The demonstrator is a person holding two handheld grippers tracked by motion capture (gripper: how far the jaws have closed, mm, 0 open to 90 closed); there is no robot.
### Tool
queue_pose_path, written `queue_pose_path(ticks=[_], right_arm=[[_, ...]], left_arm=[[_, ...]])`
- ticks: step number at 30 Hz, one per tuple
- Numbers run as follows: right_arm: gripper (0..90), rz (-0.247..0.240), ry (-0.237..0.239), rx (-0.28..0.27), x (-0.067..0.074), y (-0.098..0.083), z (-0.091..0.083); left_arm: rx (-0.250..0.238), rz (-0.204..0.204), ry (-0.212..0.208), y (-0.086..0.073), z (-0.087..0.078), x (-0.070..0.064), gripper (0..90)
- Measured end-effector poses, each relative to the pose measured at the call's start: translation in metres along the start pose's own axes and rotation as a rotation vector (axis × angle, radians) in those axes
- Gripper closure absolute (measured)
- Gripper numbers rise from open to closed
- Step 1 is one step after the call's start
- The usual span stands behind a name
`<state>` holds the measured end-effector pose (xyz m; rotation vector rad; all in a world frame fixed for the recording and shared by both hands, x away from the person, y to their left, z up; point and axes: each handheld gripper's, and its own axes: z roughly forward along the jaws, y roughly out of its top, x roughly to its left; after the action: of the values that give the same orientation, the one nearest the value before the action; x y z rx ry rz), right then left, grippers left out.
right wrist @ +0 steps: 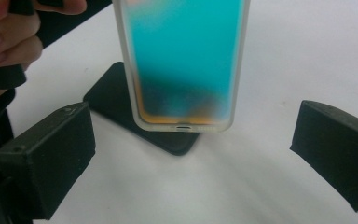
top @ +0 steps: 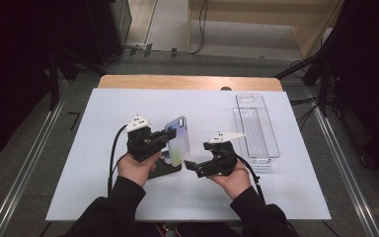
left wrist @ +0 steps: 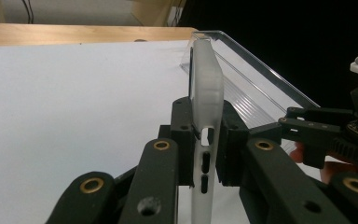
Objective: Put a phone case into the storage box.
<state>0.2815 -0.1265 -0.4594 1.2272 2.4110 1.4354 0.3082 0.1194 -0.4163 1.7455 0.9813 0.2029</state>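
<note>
Phone case (top: 177, 139): frosted, iridescent, standing upright above a black slab (top: 164, 169) on the desk (top: 98, 148), and the left hand-held gripper (left wrist: 204, 140) is clamping its edge. The right hand-held gripper (right wrist: 191, 154) is facing it, jaws spread wide, nothing between. Clear tray (top: 256, 129): sitting well to the right, contents not discernible. The left gripper view is showing the case's side cutouts; the right gripper view its teal face.

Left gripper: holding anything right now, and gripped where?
Yes. The left gripper is shut on the frosted translucent phone case, pads clamped on its two broad faces at one long edge, beside the side-button cutouts. The right gripper holds nothing.
</note>
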Motion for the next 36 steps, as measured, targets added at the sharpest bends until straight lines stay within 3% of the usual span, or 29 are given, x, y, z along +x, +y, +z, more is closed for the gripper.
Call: queue_pose_path(ticks=[4,11,14,21,26,36], right_arm=[[0.0,-0.012,-0.065,-0.016,0.002,0.001,0.000],[0.0,-0.014,-0.107,-0.027,0.009,0.004,-0.003],[0.0,-0.016,-0.129,-0.023,0.011,0.007,-0.003],[0.0,-0.010,-0.124,-0.041,0.014,0.014,0.000],[0.0,0.000,-0.152,-0.032,0.016,0.016,0.004],[0.0,-0.002,-0.140,-0.038,0.020,0.020,0.010]], left_arm=[[-0.010,0.000,0.005,-0.002,0.001,-0.003,80.7],[-0.012,0.005,-0.011,-0.004,0.002,-0.009,80.7],[0.000,-0.011,-0.019,-0.005,0.004,-0.011,80.7],[-0.007,-0.035,-0.039,-0.005,0.003,-0.015,80.6],[-0.001,-0.037,-0.045,-0.004,0.004,-0.019,80.6],[0.026,-0.031,-0.063,-0.008,0.005,-0.027,80.6]])
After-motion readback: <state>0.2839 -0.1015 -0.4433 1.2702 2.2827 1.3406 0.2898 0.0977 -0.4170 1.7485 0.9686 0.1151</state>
